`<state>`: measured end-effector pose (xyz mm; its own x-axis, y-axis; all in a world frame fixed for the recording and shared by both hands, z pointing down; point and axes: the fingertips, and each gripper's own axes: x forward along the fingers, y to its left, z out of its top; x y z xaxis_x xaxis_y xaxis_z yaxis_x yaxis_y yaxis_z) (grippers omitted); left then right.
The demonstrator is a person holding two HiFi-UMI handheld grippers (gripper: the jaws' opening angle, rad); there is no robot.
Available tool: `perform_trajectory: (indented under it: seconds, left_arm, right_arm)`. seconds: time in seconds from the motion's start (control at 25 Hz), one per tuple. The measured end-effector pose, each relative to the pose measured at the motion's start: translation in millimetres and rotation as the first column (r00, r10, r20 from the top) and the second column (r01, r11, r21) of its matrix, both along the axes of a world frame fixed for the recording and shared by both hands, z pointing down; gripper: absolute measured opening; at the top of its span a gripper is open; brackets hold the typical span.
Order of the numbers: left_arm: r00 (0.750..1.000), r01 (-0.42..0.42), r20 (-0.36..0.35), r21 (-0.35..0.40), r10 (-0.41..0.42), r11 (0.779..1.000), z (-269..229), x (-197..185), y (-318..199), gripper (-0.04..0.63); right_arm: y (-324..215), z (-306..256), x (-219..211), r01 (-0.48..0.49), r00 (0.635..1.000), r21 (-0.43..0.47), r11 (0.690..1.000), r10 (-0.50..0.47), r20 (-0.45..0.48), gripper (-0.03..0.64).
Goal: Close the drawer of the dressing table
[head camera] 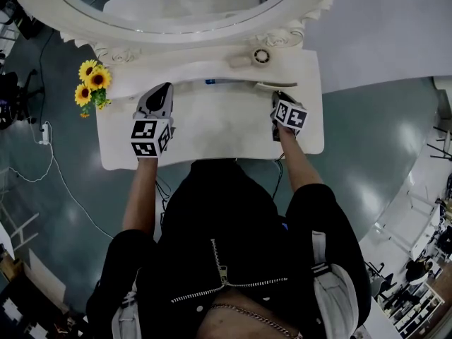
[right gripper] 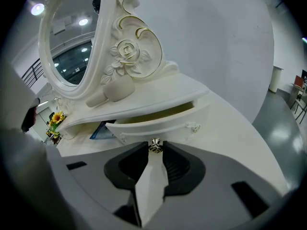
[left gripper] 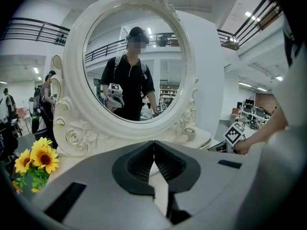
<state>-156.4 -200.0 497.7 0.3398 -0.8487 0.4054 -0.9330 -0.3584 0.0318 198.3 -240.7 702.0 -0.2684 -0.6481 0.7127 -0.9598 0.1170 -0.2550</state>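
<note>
Your right tool [right gripper: 154,148] is clamped on the small silver knob [right gripper: 154,145] at the middle of the drawer [right gripper: 163,123]; the knob sits right between the jaw tips. The drawer stands part way out from under the raised shelf [right gripper: 158,92] of the dressing table, with a dark gap above its curved front. A blue flat item [right gripper: 100,131] shows at its left end, and any print on it is too small to read.

Your left tool [left gripper: 153,145] has its jaws together at the tips with nothing between them. It is over the left part of the tabletop [head camera: 212,129] and points at the oval mirror [left gripper: 72,90]. The only markings you can make out are the black-and-white square patterns on each tool's cube; they carry no words.

Between your two tools the tabletop is bare and white. Its front edge runs just before your body, and its right edge lies near your right tool, with grey-green floor [head camera: 374,140] beyond. On the shelf a small round pot [head camera: 261,56] stands just beside the carved rose of the mirror frame, above and behind the drawer. The sunflowers [head camera: 92,85] sit at the far left corner, well apart from both tools. A white wall [right gripper: 216,42] closes off the right rear.
</note>
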Motion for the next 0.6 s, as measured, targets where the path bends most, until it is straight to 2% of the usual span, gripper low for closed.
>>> perform_trajectory:
  seconds: [0.6]
  left_arm:
    - [1.0, 0.017, 0.002, -0.007, -0.017, 1.0, 3, -6, -8, 0.021]
  right_arm:
    - [-16, 0, -2, -0.003, 1.0, 0.017, 1.0, 0.003, 0.018, 0.098]
